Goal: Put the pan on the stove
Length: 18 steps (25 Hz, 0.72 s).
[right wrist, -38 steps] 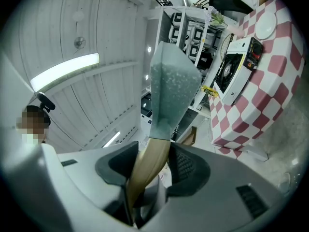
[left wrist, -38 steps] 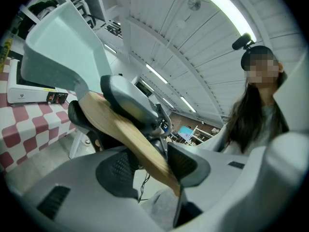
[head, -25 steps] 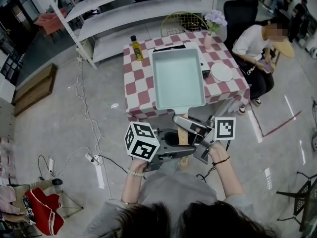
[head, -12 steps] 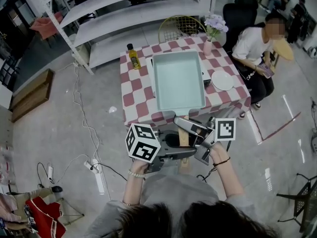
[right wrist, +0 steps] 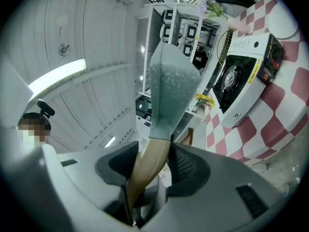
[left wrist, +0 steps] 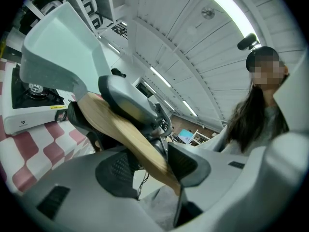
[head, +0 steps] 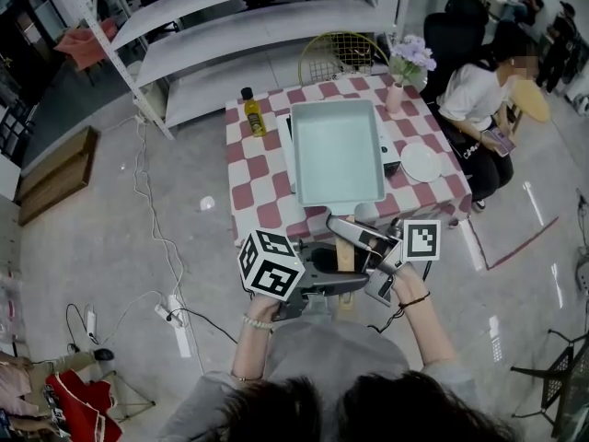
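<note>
Pan (head: 337, 150) above stove (right wrist: 241, 79), handle (left wrist: 123, 132) clamped by left gripper (left wrist: 149, 164) and right gripper (right wrist: 145, 170)

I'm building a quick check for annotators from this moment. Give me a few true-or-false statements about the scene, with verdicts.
1. The left gripper and the right gripper both clamp the wooden handle of the pan. True.
2. The pan sits on the stove. False: it is held in the air, and the burner is bare.
3. A white plate lies on the table, to the right of the pan in the head view. True.
4. The bottle lies on its side. False: it stands upright near the table's far left corner.
5. The pan holds food. False: it is empty.
</note>
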Available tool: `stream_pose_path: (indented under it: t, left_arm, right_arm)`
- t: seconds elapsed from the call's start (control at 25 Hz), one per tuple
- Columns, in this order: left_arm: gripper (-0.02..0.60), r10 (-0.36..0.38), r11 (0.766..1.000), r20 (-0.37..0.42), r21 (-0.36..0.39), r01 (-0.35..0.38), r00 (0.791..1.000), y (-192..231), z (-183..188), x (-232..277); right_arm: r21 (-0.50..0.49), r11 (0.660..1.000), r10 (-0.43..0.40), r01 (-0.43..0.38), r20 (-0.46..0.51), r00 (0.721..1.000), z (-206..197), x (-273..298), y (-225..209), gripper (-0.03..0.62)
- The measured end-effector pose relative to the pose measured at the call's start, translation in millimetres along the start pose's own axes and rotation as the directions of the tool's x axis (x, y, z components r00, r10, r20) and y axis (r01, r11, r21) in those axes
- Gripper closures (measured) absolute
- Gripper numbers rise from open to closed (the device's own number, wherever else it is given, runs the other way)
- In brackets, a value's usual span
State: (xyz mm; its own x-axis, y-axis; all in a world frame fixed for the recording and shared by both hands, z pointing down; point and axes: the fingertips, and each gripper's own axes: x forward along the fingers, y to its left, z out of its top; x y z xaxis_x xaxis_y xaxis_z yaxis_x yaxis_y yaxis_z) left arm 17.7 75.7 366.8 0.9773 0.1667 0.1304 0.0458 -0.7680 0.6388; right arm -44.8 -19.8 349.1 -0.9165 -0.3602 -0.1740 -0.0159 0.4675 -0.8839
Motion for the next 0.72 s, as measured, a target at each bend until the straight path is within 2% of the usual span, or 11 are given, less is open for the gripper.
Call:
stream_pose_path:
  t: [0.2, 0.72]
  left_arm:
    - [0.39, 0.005, 1.0, -0.005, -0.01, -0.005, 1.0, 18.5, 13.7, -5.0]
    - [0.39, 0.005, 1.0, -0.022, 0.011, -0.005, 1.0, 41.3, 32.7, -12.0]
  right_arm:
    - [0.024, 1.0, -0.007, 0.007, 0.003, 1.0, 17.3, 8.1, -14.1, 0.395]
    - [-0.01, 1.0, -0.004, 0.004, 0.014, 1.0, 44.1, 19.9, -25.8, 0.396]
